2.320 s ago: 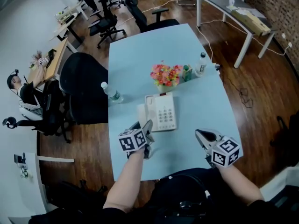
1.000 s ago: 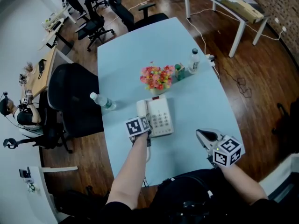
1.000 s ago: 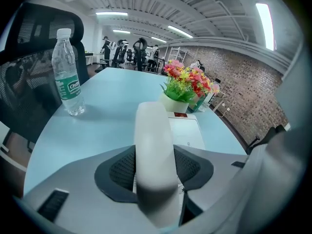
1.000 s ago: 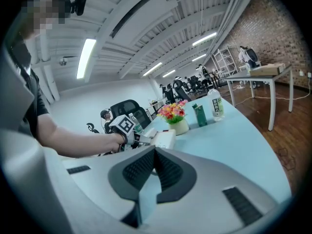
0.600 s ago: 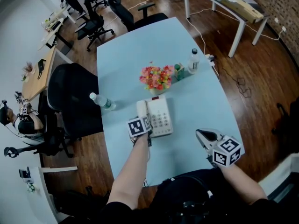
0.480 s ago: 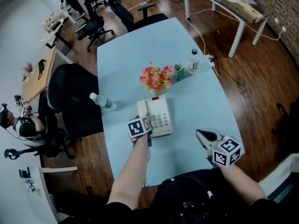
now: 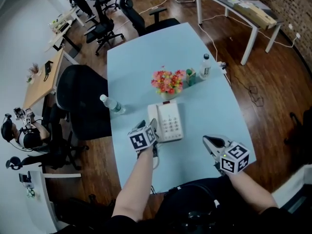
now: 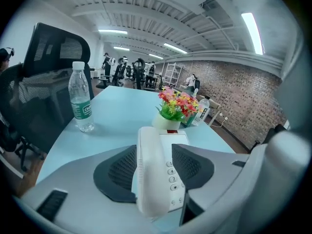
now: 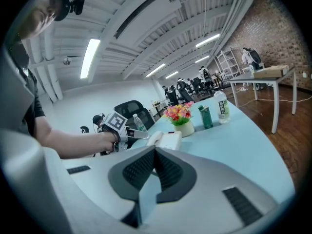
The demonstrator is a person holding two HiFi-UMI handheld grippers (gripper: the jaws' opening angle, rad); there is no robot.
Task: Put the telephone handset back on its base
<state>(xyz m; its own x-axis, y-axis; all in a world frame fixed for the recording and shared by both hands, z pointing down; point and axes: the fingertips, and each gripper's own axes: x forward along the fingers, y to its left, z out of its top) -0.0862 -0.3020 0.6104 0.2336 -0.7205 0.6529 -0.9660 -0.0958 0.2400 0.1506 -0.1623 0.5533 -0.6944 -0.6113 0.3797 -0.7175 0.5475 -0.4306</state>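
With jaws apart, the left gripper (image 7: 154, 126) is straddling the handset (image 8: 148, 179) on its base (image 7: 171, 123), risking dragging it off if a pad catches; the right gripper (image 7: 209, 141) is idling closed.

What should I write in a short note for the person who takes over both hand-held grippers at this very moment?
Left hand-held gripper: jaws apart, one on each side of the near end of the handset. A gap shows on the right side, so it has no grip.
Right hand-held gripper: jaws together, empty, by the near right edge of the table, away from the phone.
Handset: lies along the left side of the base and looks seated.
Done: the handset appears to be back on the base.
Left: probably only draw the left gripper straight back without dragging the handset, then check the seat.
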